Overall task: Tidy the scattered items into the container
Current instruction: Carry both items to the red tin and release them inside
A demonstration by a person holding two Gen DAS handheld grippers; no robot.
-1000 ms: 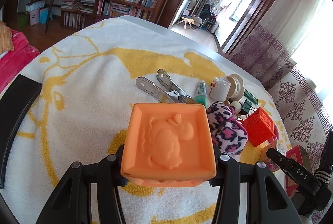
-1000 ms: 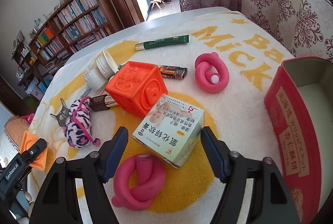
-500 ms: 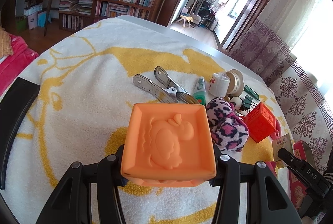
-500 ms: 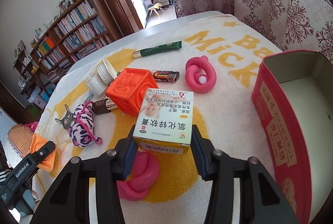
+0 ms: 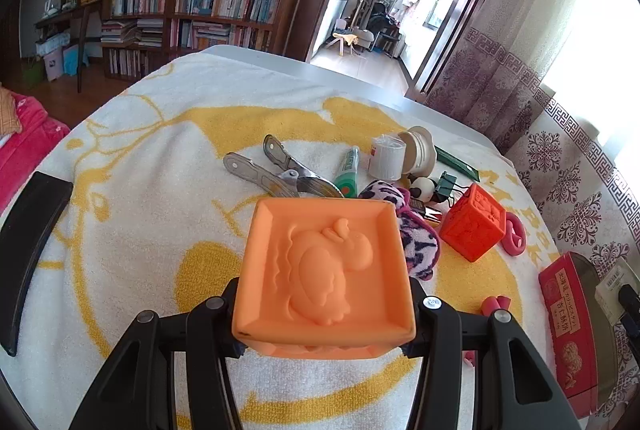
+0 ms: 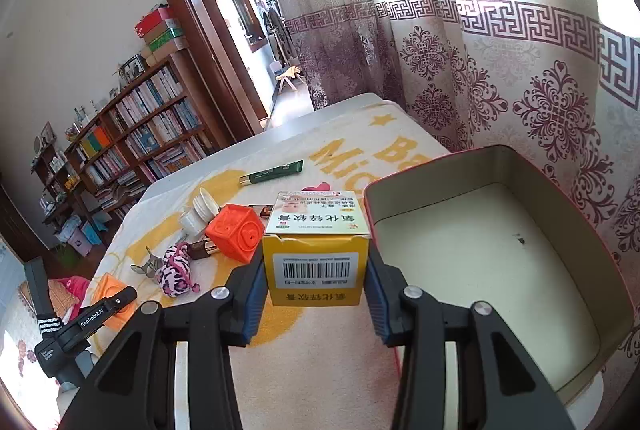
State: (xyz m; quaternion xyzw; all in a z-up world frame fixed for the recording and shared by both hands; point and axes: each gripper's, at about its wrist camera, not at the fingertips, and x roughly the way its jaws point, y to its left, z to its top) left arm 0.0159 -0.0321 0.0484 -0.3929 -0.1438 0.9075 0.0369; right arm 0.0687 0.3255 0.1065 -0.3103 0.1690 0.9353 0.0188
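My left gripper (image 5: 326, 314) is shut on a light orange soft block (image 5: 324, 270) with a raised duck, held above the towel. It also shows in the right wrist view (image 6: 108, 294). My right gripper (image 6: 316, 294) is shut on a yellow and white ointment box (image 6: 316, 250), lifted beside the left wall of the red tin (image 6: 480, 262), which is open and empty. In the left wrist view the red tin (image 5: 568, 314) is at the far right. A red-orange cube (image 5: 474, 226), a leopard pouch (image 5: 416, 242), pink knots (image 5: 514, 234) and metal clips (image 5: 276, 174) lie on the towel.
A white and yellow towel (image 5: 160, 158) covers the table. A green tube (image 6: 272, 176), white cups (image 5: 394, 154), a binder clip (image 5: 446, 186) and a lipstick (image 6: 202, 250) lie among the items. A curtain (image 6: 520, 90) hangs behind the tin. A bookshelf (image 5: 192, 6) stands far back.
My right gripper closed on the ointment box, lifted it off the towel and carried it right to the red tin's edge. My left gripper kept its hold on the orange block.
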